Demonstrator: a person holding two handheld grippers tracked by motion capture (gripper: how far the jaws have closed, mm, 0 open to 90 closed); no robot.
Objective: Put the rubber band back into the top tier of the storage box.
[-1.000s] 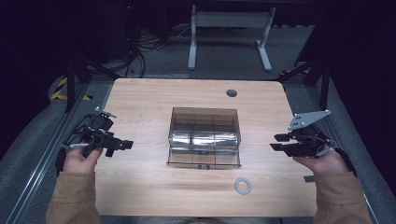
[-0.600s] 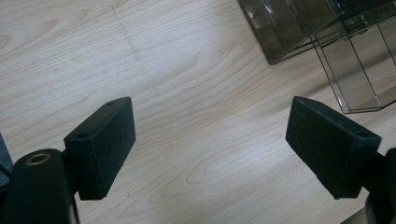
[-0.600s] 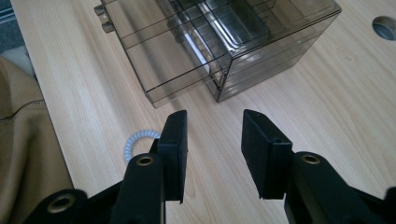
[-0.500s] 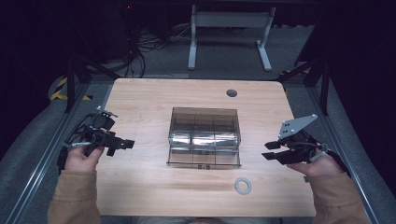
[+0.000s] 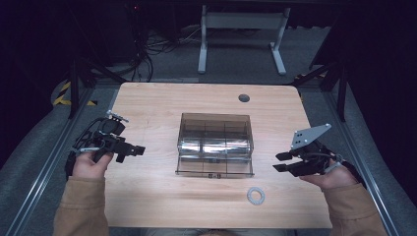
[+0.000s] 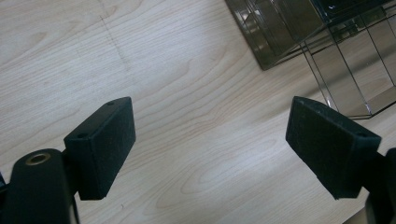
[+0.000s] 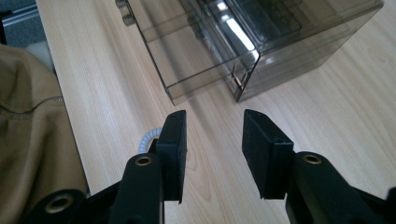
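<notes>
A smoky clear drawer box (image 5: 215,129) stands mid-table, its drawer (image 5: 215,167) pulled out toward the person. A small white ring (image 5: 255,195) lies flat on the wood in front of the drawer's right corner. My left gripper (image 5: 137,150) hovers left of the box, jaws wide open and holding nothing; its own view shows the gripper (image 6: 210,126) over bare wood, with the box (image 6: 275,28) at upper right. My right gripper (image 5: 279,162) is right of the drawer, open and holding nothing. In its own view the gripper (image 7: 212,126) points at the drawer (image 7: 196,60), and the ring (image 7: 148,137) peeks out beside one jaw.
The wooden table (image 5: 147,201) has a dark round grommet (image 5: 244,98) near its far edge. Metal frame rails run along both sides, and a white stand's legs (image 5: 241,39) sit on the floor beyond. A tan sleeve (image 7: 28,130) lies beside the right gripper.
The right gripper has moved left toward the drawer and a little nearer the person. The left gripper has hardly moved.
</notes>
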